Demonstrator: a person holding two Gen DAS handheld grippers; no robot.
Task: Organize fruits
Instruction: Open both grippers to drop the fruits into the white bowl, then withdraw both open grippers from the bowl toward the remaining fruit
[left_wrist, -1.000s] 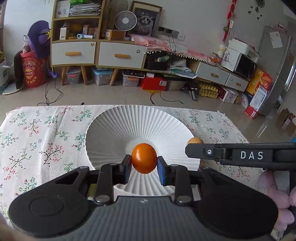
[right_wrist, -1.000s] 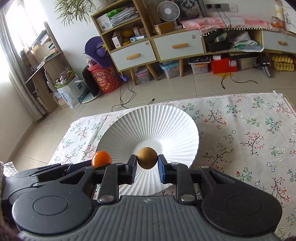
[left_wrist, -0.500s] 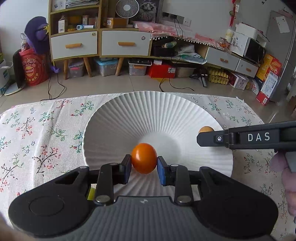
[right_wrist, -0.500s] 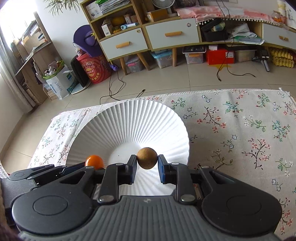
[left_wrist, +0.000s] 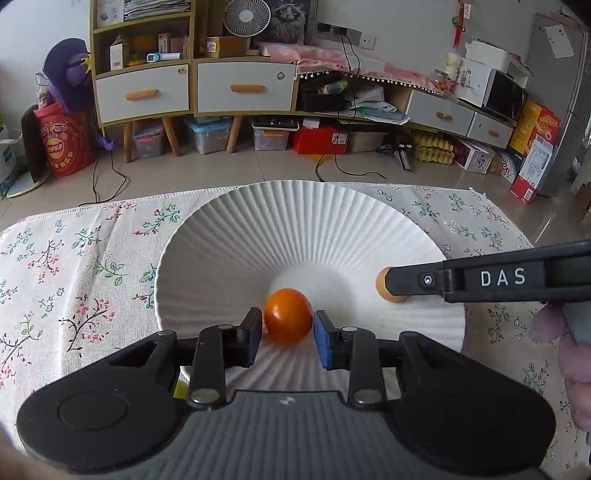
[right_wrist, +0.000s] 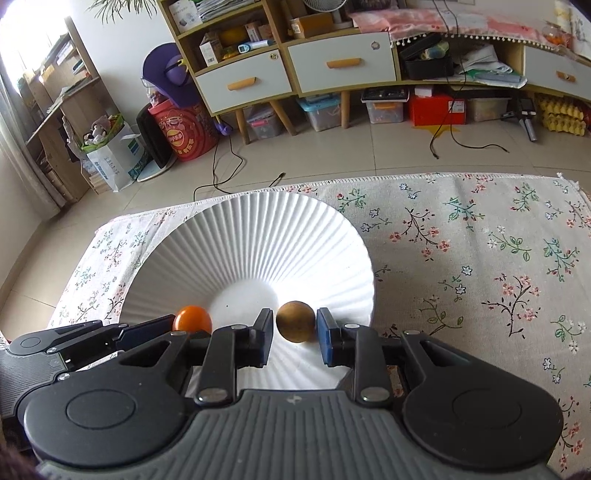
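Note:
A white ribbed plate (left_wrist: 295, 221) lies on the flowered cloth. In its hollow rests an orange fruit (left_wrist: 288, 320), between the blue pads of my left gripper (left_wrist: 288, 332). The jaws are opening and a thin gap shows on each side. To the right a brown round fruit (right_wrist: 295, 322) sits on the plate (right_wrist: 258, 229) between the pads of my right gripper (right_wrist: 294, 332). Those jaws are opening too, with small gaps. The right gripper's finger half hides the brown fruit (left_wrist: 384, 291) in the left wrist view. The right wrist view has the orange fruit (right_wrist: 192, 319) at its left.
The flowered cloth (right_wrist: 480, 258) spreads wide to the right of the plate. Its far edge drops to a tiled floor with cables. Cabinets, storage boxes and a red bucket (left_wrist: 64, 144) stand along the back wall. A pink sleeve (left_wrist: 569, 354) shows at the right.
Both grippers came down toward the plate's hollow with their fruits. The pads have loosened slightly and each fruit now rests on the plate.

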